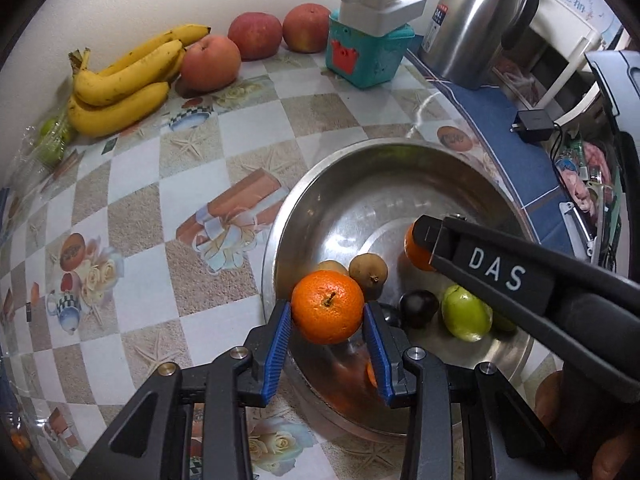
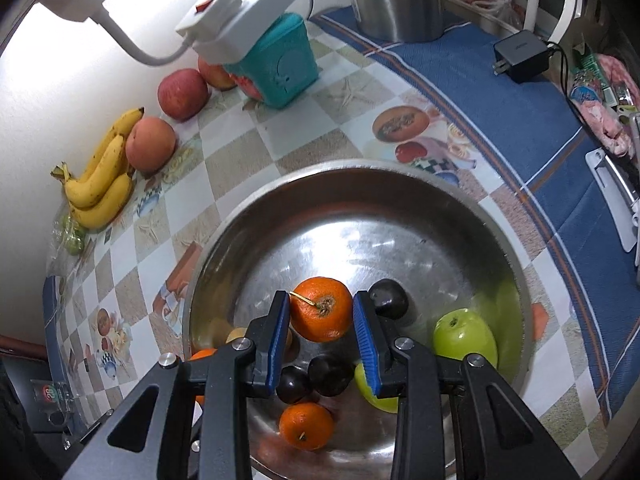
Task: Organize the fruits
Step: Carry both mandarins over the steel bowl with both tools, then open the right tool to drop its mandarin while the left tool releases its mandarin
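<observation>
A steel bowl (image 1: 320,184) (image 2: 400,184) holds several fruits: tangerines, dark plums (image 2: 388,300), green apples (image 2: 466,338) (image 1: 466,318) and a brown pear (image 1: 368,272). My left gripper (image 1: 327,322) is shut on a tangerine (image 1: 327,306) above the bowl's left rim. My right gripper (image 2: 320,320) is shut on another tangerine (image 2: 320,308) inside the bowl; its arm also shows in the left wrist view (image 1: 500,272). Another tangerine (image 2: 306,426) lies at the bowl's bottom.
Bananas (image 1: 120,84) (image 2: 100,184), a peach (image 1: 210,62) (image 2: 150,144) and red apples (image 1: 254,36) (image 2: 182,94) lie along the back wall. A teal box (image 1: 364,52) (image 2: 280,68) carries a white power strip (image 1: 382,4). A steel kettle (image 1: 476,24) and black charger (image 2: 520,56) stand right.
</observation>
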Tool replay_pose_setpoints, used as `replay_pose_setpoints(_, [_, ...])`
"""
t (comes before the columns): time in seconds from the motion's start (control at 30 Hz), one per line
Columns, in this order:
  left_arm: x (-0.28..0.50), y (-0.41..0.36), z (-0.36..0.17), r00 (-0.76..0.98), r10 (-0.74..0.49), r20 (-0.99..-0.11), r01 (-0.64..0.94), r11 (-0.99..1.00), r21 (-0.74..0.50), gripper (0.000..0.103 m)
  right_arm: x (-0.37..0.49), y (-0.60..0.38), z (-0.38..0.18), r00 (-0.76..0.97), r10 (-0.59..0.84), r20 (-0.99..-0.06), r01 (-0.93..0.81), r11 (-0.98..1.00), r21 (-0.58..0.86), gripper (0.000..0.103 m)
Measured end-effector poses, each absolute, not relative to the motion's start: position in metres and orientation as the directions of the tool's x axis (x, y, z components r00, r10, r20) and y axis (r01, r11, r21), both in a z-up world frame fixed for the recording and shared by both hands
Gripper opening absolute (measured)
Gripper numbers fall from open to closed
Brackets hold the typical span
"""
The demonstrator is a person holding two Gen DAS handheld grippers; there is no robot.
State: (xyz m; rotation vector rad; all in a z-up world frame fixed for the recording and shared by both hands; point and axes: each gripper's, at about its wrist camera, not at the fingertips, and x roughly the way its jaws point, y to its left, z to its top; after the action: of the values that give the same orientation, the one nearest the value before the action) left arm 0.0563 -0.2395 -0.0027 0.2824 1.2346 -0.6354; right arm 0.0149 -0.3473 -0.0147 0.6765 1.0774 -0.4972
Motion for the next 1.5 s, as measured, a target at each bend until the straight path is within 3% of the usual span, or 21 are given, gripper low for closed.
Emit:
replay_pose_setpoints(0.73, [0.067,-0.230,0.004,0.211,-0.298,-0.931,0.557,0.819,-0.136,0.041,0.017,-0.346,-0.013,0.386,-0.047,-0.921,0.666,0.705,0.243,0.037])
replay_pose_setpoints(0.8, [0.072,-0.224,0.004,0.217,-0.297,-0.930,0.531,0.835,-0.143,0.050,0.018,-0.346,-0.013,0.383,-0.048,-0.922,0.666,0.706,0.240,0.044])
replay_pose_setpoints(0.87, [0.079,-0.215,0.005,0.229,-0.291,-0.929,0.496,0.856,-0.146,0.062,0.018,-0.345,-0.013,0.382,-0.045,-0.923,0.664,0.708,0.240,0.060])
replay_pose_setpoints(0.97, [0.092,-0.197,0.004,0.251,-0.269,-0.930,0.418,0.896,-0.146,0.067,0.020,-0.344,-0.010,0.390,-0.045,-0.920,0.656,0.715,0.243,0.068])
replay_pose_setpoints(1.2, [0.118,-0.149,0.000,0.302,-0.186,-0.935,0.216,0.969,-0.123,0.090,0.025,-0.338,-0.006,0.378,-0.064,-0.923,0.632,0.747,0.207,0.075])
replay_pose_setpoints(1.3, [0.124,-0.133,-0.002,0.318,-0.155,-0.935,0.150,0.982,-0.112,0.100,0.028,-0.334,-0.005,0.381,-0.067,-0.922,0.619,0.760,0.200,0.084])
replay_pose_setpoints(1.5, [0.130,-0.113,-0.007,0.334,-0.105,-0.937,0.077,0.994,-0.084,0.103,0.029,-0.328,-0.003,0.380,-0.080,-0.921,0.605,0.775,0.182,0.084])
